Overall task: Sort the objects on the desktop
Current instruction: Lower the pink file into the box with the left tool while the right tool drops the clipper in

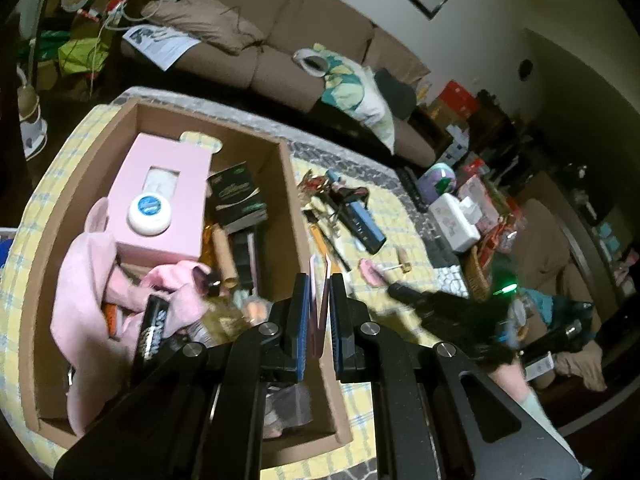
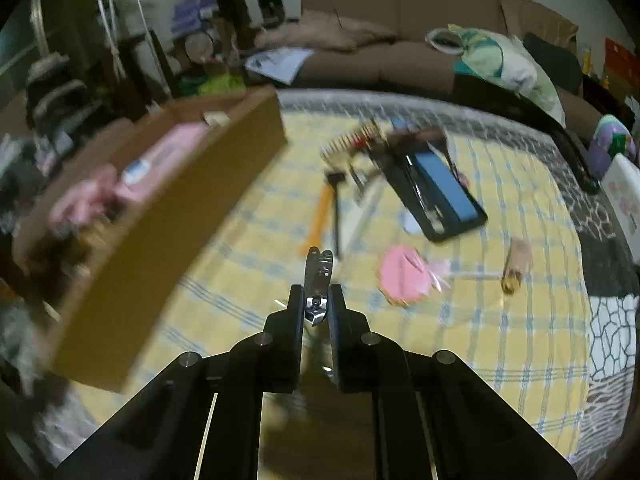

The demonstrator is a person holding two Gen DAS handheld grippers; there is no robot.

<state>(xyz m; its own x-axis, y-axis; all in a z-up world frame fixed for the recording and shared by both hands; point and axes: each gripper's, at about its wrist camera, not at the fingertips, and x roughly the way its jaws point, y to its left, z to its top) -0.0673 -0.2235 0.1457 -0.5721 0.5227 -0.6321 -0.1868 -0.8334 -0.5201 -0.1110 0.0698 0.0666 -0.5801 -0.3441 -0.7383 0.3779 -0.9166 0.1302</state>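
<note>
At the left edge of the surface (image 1: 384, 208), with its yellow checked cloth, stands the open cardboard box (image 1: 288, 184), its near and far walls running close to the cloth's border. It is crowded: a pink carton (image 1: 160, 200) with a round white tin (image 1: 150, 215) on top, a rumpled pink cloth (image 1: 88, 280) along the left wall, a dark green packet (image 1: 238, 196), and a black tube (image 1: 150, 332) leaning at the near end. Little bare floor shows inside it.

The left gripper (image 1: 319, 280) hangs above the box's right wall, just over the line between box and cloth. Its jaws are pressed almost together on a thin pink card (image 1: 320, 300) standing on edge between the blue pads.

To the right of the box wall a strip of cloth lies bare, then the loose things begin: an orange-handled tool (image 2: 318, 216), a black tray with a blue insert (image 2: 440, 196) lying slantwise, a pink round pad (image 2: 402, 274) and a small amber bottle (image 2: 516, 264) on its side. They lie apart from one another, with checked cloth showing between them.

The right gripper (image 2: 318, 286) is raised over the near open stretch of cloth, to the right of the box's outer side. Its jaws are clamped on a metal nail clipper (image 2: 318, 280), which sticks forward and up past the tips, clear of the cloth. In the right wrist view the box is blurred.

Further right the cloth ends at a dark patterned border (image 2: 612, 340); a brown sofa (image 2: 400, 20) stands behind.
</note>
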